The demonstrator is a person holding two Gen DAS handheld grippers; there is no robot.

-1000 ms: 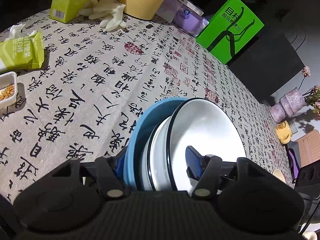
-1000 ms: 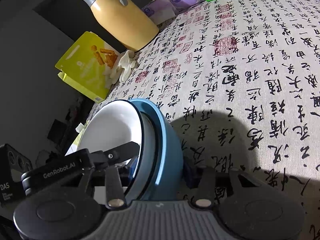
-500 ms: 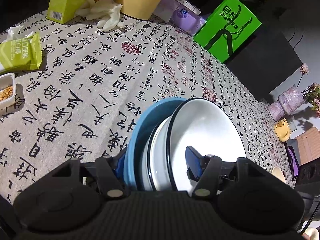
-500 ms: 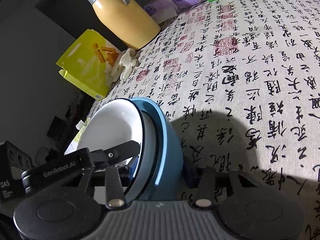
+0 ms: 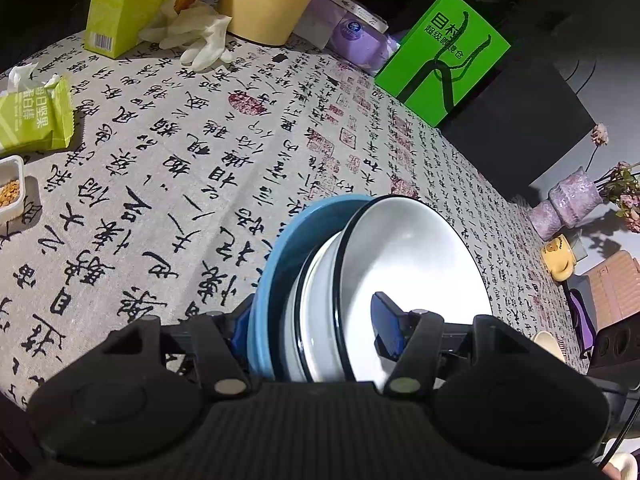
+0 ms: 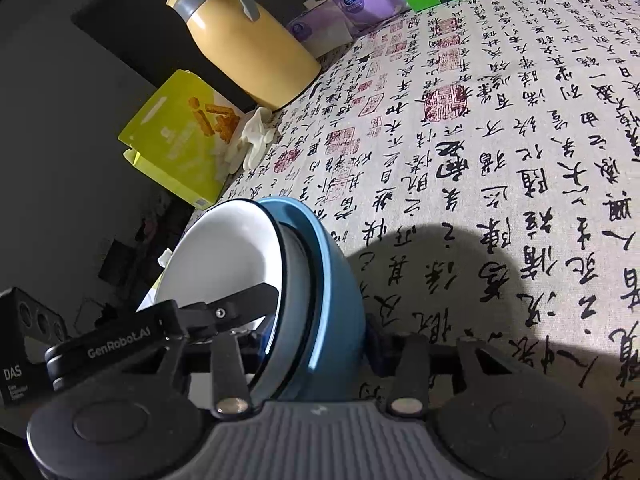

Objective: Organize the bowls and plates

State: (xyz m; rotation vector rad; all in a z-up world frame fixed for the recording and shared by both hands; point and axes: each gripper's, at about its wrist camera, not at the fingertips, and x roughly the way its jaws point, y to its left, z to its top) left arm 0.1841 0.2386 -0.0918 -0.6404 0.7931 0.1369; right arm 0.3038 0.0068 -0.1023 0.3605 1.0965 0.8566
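Barely anything has changed in the last second: the calligraphy-print cloth on the worktop [image 5: 168,168] has slid a touch in my left view, so the stack has drifted slightly with both hands, and neither grip has altered.

My left tool [image 5: 316,320] is clamped across the nested stack: one finger sits outside the blue bowl [image 5: 280,252], the other inside the top white bowl [image 5: 412,264], with a second black-rimmed white dish sandwiched between them. My right tool [image 6: 316,328] pinches the same stack from the opposite side, one finger within the white bowl, the other against the blue bowl's outer wall. The stack stands tilted on edge between my two tools and seems clear of the worktop, judging by the shadow it throws on the cloth just beyond my right tool.

I read this as a steady carry, stacking done and placement still to come. Well ahead of my left tool sit the yellow jug [image 6: 248,44], a snack box [image 5: 132,4], a white glove [image 5: 200,40] and a green box [image 5: 444,56]; the open cloth nearer my tools looks the easier spot for setting down.
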